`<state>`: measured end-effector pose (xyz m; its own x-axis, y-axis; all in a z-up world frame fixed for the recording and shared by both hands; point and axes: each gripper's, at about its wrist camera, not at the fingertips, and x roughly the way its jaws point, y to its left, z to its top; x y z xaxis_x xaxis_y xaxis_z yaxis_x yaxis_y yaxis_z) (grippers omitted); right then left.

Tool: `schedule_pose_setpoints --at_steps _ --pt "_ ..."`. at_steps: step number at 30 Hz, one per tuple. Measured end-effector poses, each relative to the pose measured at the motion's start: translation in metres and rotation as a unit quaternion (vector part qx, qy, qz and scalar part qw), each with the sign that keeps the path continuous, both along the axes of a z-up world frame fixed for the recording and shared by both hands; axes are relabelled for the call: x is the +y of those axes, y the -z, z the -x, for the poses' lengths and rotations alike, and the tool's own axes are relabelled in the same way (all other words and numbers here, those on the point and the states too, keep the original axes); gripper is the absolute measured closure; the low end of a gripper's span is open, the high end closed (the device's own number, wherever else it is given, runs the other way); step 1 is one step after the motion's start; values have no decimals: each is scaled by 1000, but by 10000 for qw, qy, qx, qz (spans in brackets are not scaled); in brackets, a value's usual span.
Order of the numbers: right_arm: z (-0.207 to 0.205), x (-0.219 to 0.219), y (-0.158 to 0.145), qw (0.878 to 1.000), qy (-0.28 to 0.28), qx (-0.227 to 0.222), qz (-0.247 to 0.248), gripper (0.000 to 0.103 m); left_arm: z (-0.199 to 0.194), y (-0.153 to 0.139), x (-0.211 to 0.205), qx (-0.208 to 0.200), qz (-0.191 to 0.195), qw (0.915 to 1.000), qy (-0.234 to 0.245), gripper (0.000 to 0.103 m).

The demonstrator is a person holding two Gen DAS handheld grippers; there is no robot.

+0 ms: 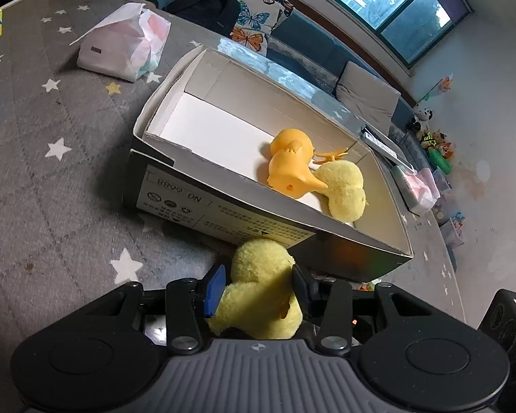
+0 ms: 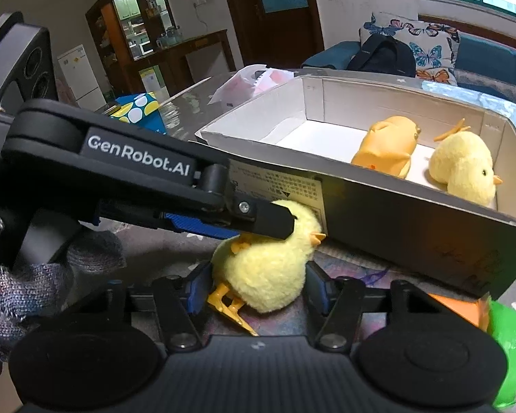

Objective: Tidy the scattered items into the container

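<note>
A fluffy yellow chick toy point(image 1: 258, 292) point(image 2: 268, 268) sits on the grey star-patterned mat, against the near wall of the open cardboard box point(image 1: 223, 203) point(image 2: 395, 213). My left gripper point(image 1: 256, 287) is shut on it, and in the right wrist view its black finger point(image 2: 268, 220) presses the chick's head. My right gripper point(image 2: 254, 285) also has its blue pads closed on the chick's body. Inside the box lie an orange plastic chick point(image 1: 289, 165) point(image 2: 388, 148) and a second fluffy yellow chick point(image 1: 344, 189) point(image 2: 464, 168).
A white-pink plastic bag point(image 1: 124, 48) lies beyond the box. A blue patterned box point(image 2: 137, 110) sits at the far left. A green and an orange item point(image 2: 498, 323) lie at my right. A sofa with butterfly cushions point(image 1: 251, 10) stands behind.
</note>
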<state>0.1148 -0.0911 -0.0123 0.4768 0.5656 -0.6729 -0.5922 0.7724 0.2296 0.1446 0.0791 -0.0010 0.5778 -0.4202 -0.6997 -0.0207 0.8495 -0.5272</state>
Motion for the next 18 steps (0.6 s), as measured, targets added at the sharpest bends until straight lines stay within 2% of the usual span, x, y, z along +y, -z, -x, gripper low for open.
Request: schedule_pose_setpoints --at_steps 18 --pt "-3 -7 -1 9981 -594 -20 182 47 -8 5 -3 156 116 9998 54 59"
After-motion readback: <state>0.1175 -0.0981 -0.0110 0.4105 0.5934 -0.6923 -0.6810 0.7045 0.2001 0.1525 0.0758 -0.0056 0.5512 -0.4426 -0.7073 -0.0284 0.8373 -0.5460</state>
